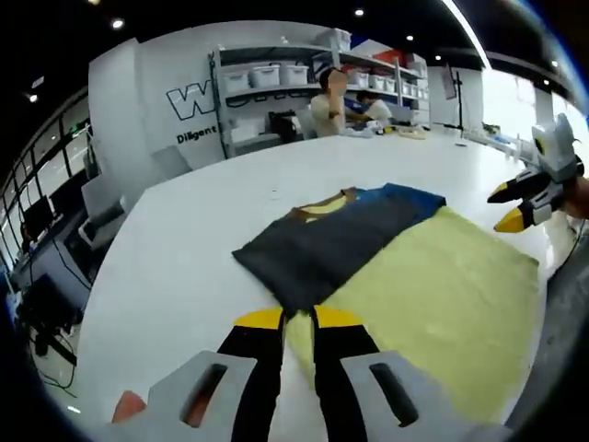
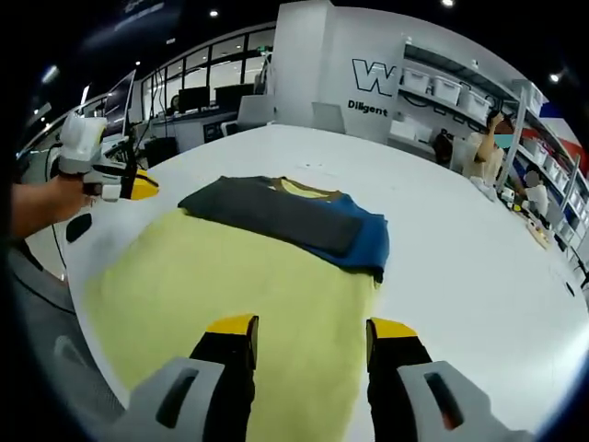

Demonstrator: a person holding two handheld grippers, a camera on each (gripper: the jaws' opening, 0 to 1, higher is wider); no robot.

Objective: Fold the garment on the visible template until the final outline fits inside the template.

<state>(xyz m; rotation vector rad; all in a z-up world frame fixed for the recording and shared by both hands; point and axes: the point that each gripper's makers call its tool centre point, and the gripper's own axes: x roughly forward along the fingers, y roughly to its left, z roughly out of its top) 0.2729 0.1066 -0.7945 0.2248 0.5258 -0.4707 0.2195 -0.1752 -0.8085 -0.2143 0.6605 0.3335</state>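
A folded garment (image 1: 336,239), dark grey over blue with a yellow collar, lies at the far end of the yellow template (image 1: 442,295) on a white table. My left gripper (image 1: 298,319) hovers at the garment's near corner, its jaws almost together with nothing gripped. In the right gripper view the garment (image 2: 294,216) lies across the template's (image 2: 230,295) far edge. My right gripper (image 2: 311,328) is open over the template's near part, holding nothing. The left gripper (image 2: 138,189) shows at the left in a hand, apart from the garment. The right gripper (image 1: 508,206) shows open at the right of the left gripper view.
The white table (image 2: 460,276) stretches wide around the template, and its edge (image 2: 64,258) runs near the left gripper. Shelves with bins (image 1: 276,78) and people (image 1: 331,106) stand beyond the table's far end. Desks with monitors (image 2: 198,97) line the back.
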